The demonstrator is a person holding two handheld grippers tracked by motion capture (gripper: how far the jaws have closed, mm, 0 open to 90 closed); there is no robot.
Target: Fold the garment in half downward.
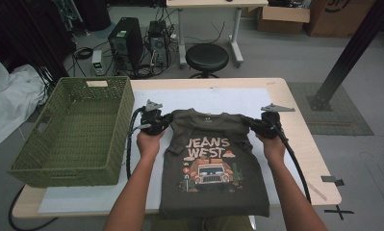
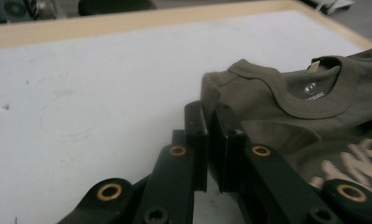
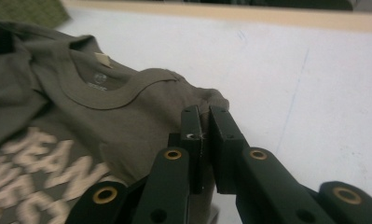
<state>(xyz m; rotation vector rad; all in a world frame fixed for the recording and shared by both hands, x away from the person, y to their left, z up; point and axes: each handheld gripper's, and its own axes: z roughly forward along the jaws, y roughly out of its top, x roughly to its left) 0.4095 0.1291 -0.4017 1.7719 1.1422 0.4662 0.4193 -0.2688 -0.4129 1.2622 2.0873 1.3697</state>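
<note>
I have my left gripper and right gripper each clamped on a shoulder corner of the olive T-shirt, so the cloth hangs evenly between them. It lies print-up on the white mat, folded sides tucked in, hem at my table edge. Pinching both shoulders lets me fold or carry it toward the green wicker basket at my left.

Olive-brown T-shirt (cream lettering, jeep print); green woven basket; white mat.
</note>
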